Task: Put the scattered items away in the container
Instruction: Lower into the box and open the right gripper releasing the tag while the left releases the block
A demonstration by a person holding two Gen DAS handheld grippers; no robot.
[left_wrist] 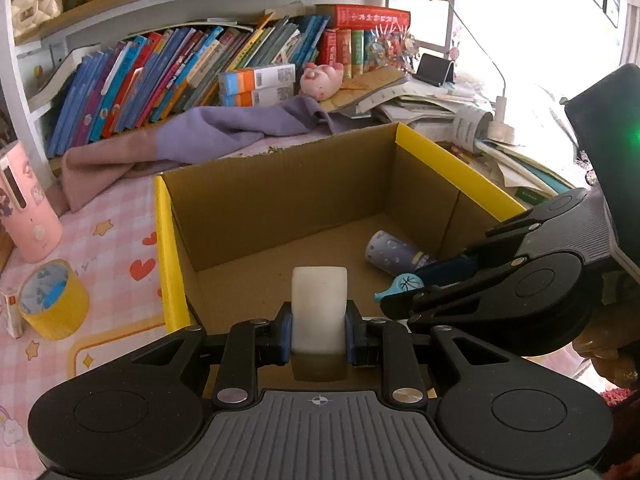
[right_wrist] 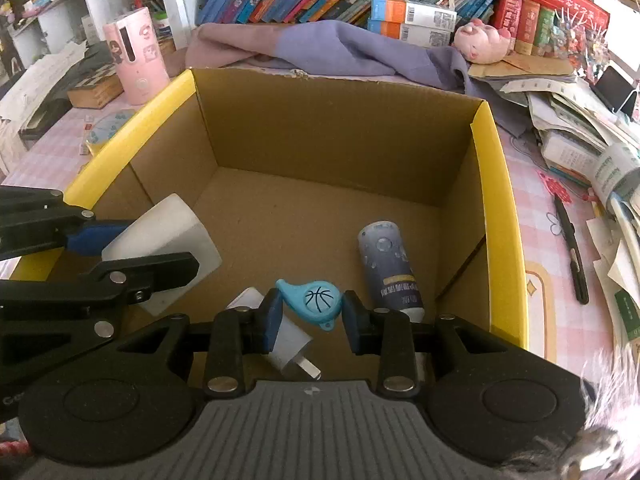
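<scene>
Tongs hover over the box (right_wrist: 496, 216): left gripper (left_wrist: 319, 320) clamps a white block (left_wrist: 319, 304), right gripper (right_wrist: 308, 312) pinches a blue whistle (right_wrist: 316, 300) (bottle (right_wrist: 390, 268) and plug (right_wrist: 288, 344) lie below, tape roll (left_wrist: 54, 300) remains outside).

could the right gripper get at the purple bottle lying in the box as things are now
Probably not yet. The right gripper is shut on the blue whistle, so its fingers are occupied. Otherwise the way looks free: the purple bottle lies uncovered on the cardboard box floor, just beside it.
</scene>
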